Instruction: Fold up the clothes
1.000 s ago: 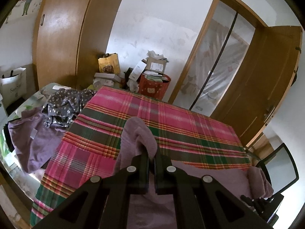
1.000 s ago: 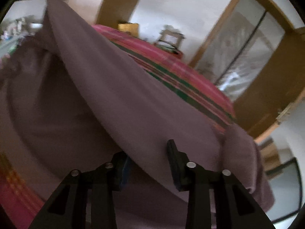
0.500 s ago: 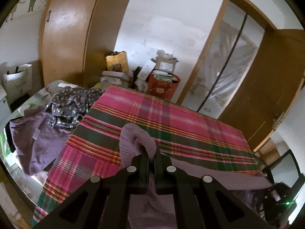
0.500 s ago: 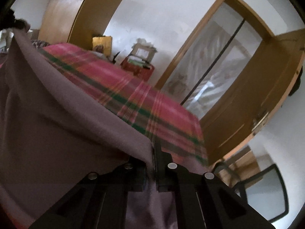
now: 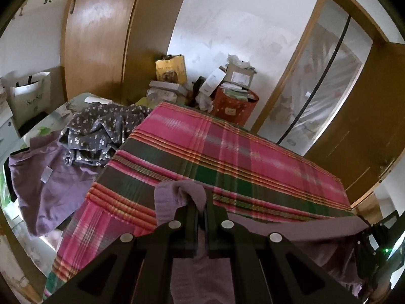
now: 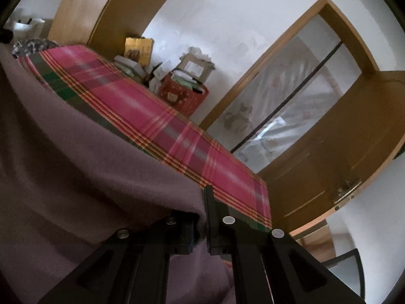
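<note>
Between the left gripper fingers, mauve garment being pinched, right gripper clamping its other edge, beyond both, red bin holding papers and boxes

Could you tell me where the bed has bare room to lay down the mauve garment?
The plaid bedspread is bare from the left gripper to its far edge by the red bin. Its left side is crowded: a floral garment and a purple garment are heaped there.
</note>
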`<state>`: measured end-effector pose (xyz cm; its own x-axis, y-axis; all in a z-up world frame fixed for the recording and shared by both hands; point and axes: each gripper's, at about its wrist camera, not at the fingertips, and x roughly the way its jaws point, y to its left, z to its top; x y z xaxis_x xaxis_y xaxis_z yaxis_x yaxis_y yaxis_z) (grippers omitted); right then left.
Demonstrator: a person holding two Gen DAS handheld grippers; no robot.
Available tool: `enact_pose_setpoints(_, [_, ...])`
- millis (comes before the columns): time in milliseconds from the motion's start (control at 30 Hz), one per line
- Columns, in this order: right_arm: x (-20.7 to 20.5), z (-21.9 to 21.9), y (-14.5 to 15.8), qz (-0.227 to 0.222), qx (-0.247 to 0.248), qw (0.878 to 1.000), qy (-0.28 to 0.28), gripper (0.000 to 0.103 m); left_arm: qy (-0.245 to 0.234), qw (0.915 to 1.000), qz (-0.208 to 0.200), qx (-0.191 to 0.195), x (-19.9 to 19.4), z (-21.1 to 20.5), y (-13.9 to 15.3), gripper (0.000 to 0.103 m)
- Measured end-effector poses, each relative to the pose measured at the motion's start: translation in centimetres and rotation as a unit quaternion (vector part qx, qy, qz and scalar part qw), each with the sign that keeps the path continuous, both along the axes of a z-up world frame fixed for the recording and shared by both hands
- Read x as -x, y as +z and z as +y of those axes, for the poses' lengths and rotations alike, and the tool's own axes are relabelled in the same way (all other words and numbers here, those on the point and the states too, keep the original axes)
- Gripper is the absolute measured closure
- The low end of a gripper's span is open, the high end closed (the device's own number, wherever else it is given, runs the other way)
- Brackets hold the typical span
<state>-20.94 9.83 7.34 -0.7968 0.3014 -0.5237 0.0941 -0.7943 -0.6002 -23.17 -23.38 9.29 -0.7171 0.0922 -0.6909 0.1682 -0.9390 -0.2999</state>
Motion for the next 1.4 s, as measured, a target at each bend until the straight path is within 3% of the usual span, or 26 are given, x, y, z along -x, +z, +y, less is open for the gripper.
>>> enact_pose_setpoints(133, [2.6, -0.4, -1.6, -0.017, -0.014, 1.0, -0.007, 0.097, 0.0, 0.9998, -0.017, 0.005, 1.6, -0.1, -1.1, 0.1])
enact_pose_setpoints(300, [5.6, 0.1, -2.9, -0.045, 0.012, 0.999, -0.025, 0.097, -0.006, 0.9992, -0.037, 0.016, 3.2, 0.0, -2.4, 0.1])
enact_pose_setpoints(467, [7.0, -0.8, -3.8, -0.042, -0.024, 0.999, -0.021, 0.097, -0.006, 0.9984, -0.054, 0.016, 4.2, -0.1, -3.5, 0.1])
enact_pose_setpoints(667, [8.9, -1.7, -4.0, -0.044, -0.029, 0.998, -0.032, 0.097, -0.004, 0.9972, -0.072, 0.023, 4.9, -0.3, -4.4, 0.098])
enact_pose_setpoints(867, [8.2, -2.2, -4.7, -0.067, -0.06, 0.995, -0.033, 0.086, -0.037, 0.9948, -0.091, 0.028, 4.8, -0.6, -4.9, 0.096])
enact_pose_setpoints(1133, [4.7, -2.0, -2.7, -0.054, -0.036, 0.997, -0.043, 0.082, -0.082, 0.9934, -0.078, 0.021, 2.6, -1.1, -3.7, 0.09])
enact_pose_setpoints(1300, [2.7, -1.9, -1.8, -0.068, -0.002, 0.996, -0.052, 0.082, -0.095, 0.9926, -0.075, 0.008, 2.2, -1.6, -3.0, 0.089])
enact_pose_setpoints(1400, [2.0, -1.8, -1.7, -0.089, 0.02, 0.994, -0.067, 0.082, -0.093, 0.9898, -0.107, -0.013, 3.3, -2.2, -3.9, 0.089])
